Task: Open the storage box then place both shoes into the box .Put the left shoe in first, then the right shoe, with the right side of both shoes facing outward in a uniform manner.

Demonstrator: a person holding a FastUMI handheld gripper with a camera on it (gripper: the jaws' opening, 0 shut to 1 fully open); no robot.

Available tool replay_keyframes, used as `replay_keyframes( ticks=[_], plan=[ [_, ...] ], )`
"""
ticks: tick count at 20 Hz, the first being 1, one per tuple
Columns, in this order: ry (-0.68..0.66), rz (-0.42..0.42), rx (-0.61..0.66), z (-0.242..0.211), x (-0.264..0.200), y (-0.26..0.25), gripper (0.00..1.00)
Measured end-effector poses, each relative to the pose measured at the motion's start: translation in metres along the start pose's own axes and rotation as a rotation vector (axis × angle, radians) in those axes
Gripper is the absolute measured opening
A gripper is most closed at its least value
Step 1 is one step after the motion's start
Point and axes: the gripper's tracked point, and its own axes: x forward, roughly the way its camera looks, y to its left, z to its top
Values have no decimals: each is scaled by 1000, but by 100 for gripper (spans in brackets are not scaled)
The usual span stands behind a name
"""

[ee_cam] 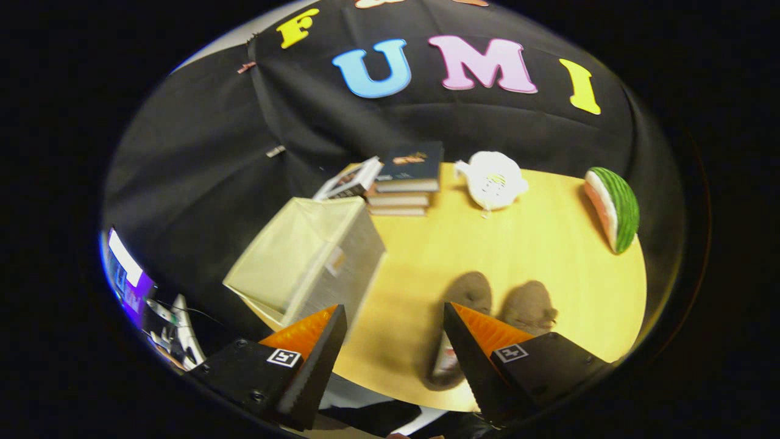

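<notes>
Two brown fuzzy shoes lie side by side on the round wooden table (548, 244). The left one (466, 305) is just ahead of my right finger, partly hidden behind it; the other (529, 308) sits beside it to the right. A beige fabric storage box (308, 259) stands at the table's left edge, its top open and its inside showing. My gripper (395, 317) hovers above the table's near edge, open, with nothing between its fingers. The box is ahead of the left finger (317, 353).
A stack of books (405, 177) lies at the far side of the table behind the box. A white teapot (492, 180) stands to their right, and a watermelon slice (612, 207) rests at the far right rim. Equipment with a lit screen (131, 280) sits below left.
</notes>
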Motion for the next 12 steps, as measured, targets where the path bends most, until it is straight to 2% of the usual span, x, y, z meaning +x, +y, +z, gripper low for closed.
replay_keyframes(
  ticks=[4,8,12],
  plan=[
    [90,-95,21,-38,22,-44,99],
    [141,-165,-29,-54,45,-81,95],
    [155,-177,-70,-56,68,-92,83]
  ],
)
